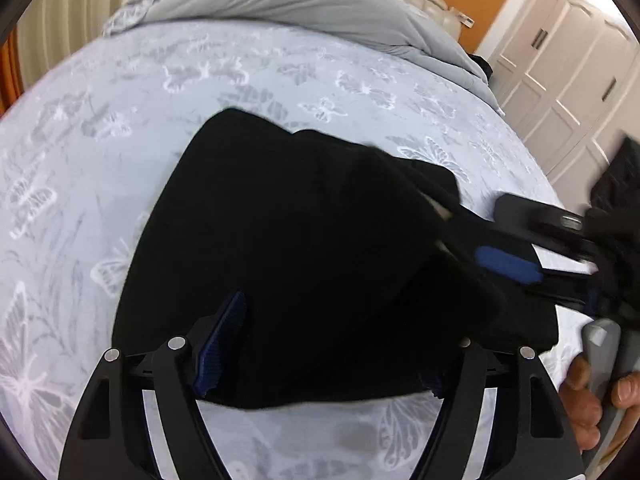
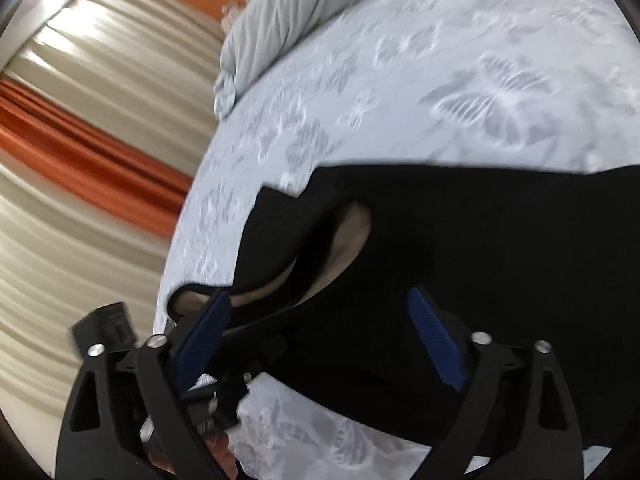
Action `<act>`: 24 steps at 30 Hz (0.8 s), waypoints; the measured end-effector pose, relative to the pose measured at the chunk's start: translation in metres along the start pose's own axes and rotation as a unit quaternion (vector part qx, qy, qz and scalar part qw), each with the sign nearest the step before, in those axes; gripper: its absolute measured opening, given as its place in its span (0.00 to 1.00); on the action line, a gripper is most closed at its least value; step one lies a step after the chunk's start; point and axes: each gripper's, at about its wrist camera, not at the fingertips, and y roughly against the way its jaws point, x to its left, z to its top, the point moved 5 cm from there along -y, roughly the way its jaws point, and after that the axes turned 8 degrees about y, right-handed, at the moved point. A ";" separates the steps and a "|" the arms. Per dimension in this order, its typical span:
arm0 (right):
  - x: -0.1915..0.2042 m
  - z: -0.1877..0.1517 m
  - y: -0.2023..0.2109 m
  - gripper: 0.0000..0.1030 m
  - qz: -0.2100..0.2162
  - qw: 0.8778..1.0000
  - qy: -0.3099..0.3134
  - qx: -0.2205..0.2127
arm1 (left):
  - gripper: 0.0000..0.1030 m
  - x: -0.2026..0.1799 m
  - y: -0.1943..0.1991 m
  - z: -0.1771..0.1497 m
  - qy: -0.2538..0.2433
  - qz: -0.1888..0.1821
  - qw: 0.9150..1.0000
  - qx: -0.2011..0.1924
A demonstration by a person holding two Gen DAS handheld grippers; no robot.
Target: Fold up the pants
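Black pants (image 1: 288,240) lie folded in a bundle on the pale butterfly-print bed sheet (image 1: 120,128). My left gripper (image 1: 332,344) is open, its blue-padded fingers (image 1: 222,340) straddling the near edge of the pants. My right gripper (image 2: 320,320) is open over the pants (image 2: 500,248), near the waistband with its light lining (image 2: 348,236). The right gripper also shows in the left wrist view (image 1: 512,264), blurred, at the pants' right side.
A grey duvet (image 1: 304,4) is bunched at the head of the bed. White wardrobe doors (image 1: 568,80) stand to the right. Cream and orange curtains (image 2: 88,144) hang beside the bed edge. A hand (image 1: 592,396) holds the right gripper's handle.
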 end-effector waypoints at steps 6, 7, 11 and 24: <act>0.008 -0.006 -0.017 0.88 0.025 1.000 0.001 0.019 | 0.84 -0.017 0.048 -0.027 -0.072 -0.003 0.996 -0.057; 0.009 -0.008 -0.022 0.88 0.022 0.999 0.003 0.027 | 0.84 -0.017 0.054 -0.031 -0.090 -0.001 0.994 -0.065; 0.019 -0.016 -0.042 0.82 0.007 0.999 0.023 0.042 | 0.84 0.001 0.069 -0.021 -0.105 0.020 0.989 -0.102; 0.008 0.027 0.083 0.18 -0.104 0.983 0.112 -0.102 | 0.84 0.064 0.090 0.048 0.023 0.040 0.989 -0.139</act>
